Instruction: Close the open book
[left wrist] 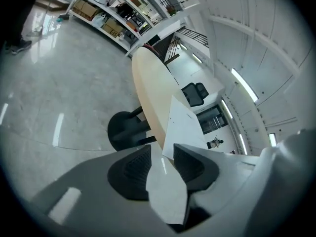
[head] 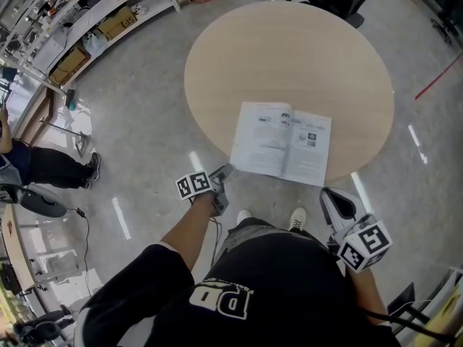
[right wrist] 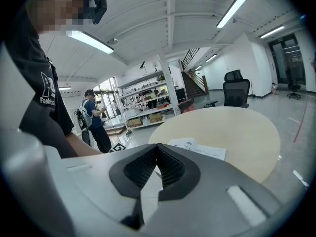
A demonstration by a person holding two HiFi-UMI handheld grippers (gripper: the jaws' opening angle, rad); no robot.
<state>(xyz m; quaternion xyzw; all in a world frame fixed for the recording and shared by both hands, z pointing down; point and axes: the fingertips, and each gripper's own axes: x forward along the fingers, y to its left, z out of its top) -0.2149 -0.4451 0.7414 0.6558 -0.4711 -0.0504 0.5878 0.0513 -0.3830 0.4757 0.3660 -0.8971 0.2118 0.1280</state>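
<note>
White book (head: pixel 282 143) on a beige table (head: pixel 289 56), framed by my 2 grey grippers.
The pages are white with grey print and small dark pictures, and the tabletop is pale wood-beige over a glossy speckled grey floor (head: pixel 137 107). My left gripper (head: pixel 221 173) and right gripper (head: pixel 335 202) are light grey with black ribbed pads (left wrist: pixel 131 169) and black-and-white square markers. My shirt (head: pixel 239 295) is black with white lettering.

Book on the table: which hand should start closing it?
Left, probably. The left tongs stand open with a corner of the book right ahead of them; the right tongs, also near the book, are shut.
</note>
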